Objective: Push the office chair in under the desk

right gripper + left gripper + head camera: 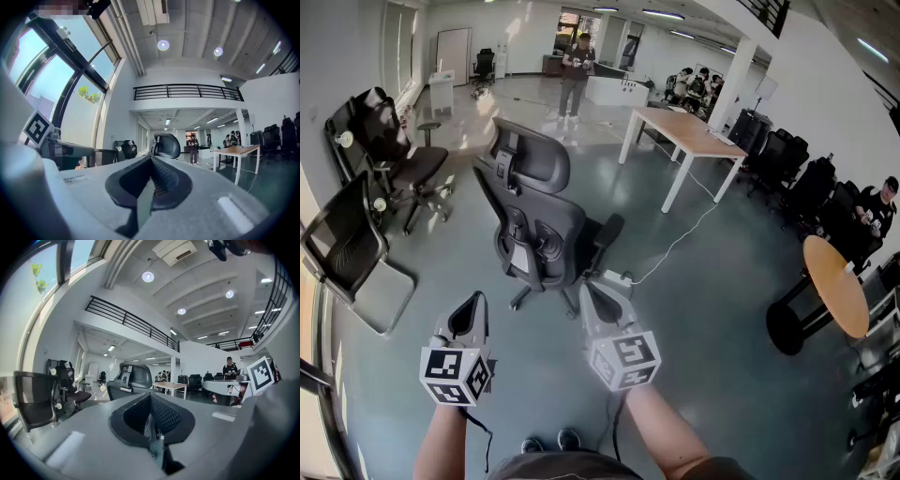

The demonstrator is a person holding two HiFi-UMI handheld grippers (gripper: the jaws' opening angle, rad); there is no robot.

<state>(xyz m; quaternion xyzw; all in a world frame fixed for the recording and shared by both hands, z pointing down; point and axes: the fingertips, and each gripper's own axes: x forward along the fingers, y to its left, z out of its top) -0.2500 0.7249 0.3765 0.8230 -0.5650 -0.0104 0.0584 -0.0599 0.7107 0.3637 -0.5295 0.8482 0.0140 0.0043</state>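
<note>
In the head view the chair (542, 230) stands on the grey floor (712, 309) with its back and headrest turned to the person, out in the open and not under anything. The table (686, 130) is well beyond the chair and to its right, apart from it. The left gripper (472, 307) is held level just short of the chair and to its left, and the right gripper (592, 296) is just short of its base on the right; neither touches it. Both pairs of jaws are closed with nothing in them. A white power strip (615, 277) lies on the floor by the chair's base, between the chair and the right gripper, and its cable (680, 239) runs off toward the table. Black chairs (389, 150) stand left of the chair, a round table (835, 284) far to its right, and a person (575, 71) far behind it. In the left gripper view the left gripper's (150, 397) jaws are pressed together and empty; the chair's (132, 376) headrest rises right behind them, with the table (171, 386) to the chair's right and farther back. In the right gripper view the right gripper's (151, 160) jaws are likewise together with nothing between them; the chair's (166, 145) headrest shows just past them, the person (193, 148) is behind the chair, and the table (238, 151) is to the chair's right.
</note>
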